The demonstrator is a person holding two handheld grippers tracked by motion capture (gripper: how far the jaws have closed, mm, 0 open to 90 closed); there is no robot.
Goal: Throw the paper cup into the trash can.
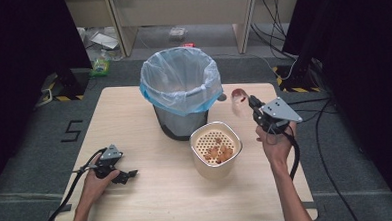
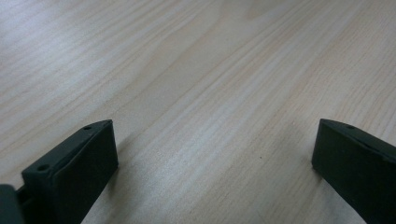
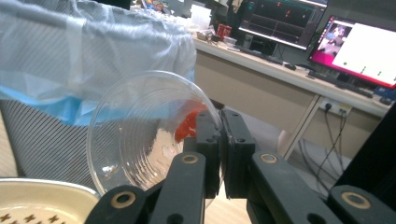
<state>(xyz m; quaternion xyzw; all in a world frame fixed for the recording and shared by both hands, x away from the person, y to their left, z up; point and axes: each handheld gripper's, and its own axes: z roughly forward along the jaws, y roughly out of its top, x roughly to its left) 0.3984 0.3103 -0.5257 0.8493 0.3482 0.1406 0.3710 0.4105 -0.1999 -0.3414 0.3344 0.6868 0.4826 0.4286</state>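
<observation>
My right gripper is shut on the rim of a clear plastic cup, held tilted in the air with something red inside it. The cup hangs just right of a mesh bin lined with a pale blue bag, in the middle of the table. A cream container with a perforated insert and orange bits stands in front of the bin. My left gripper rests open on the wooden table at the front left, nothing between its jaws.
The table has bare wood left of the bin and along the front. Cables trail over the floor at the right. A desk with monitors stands beyond the bin in the right gripper view.
</observation>
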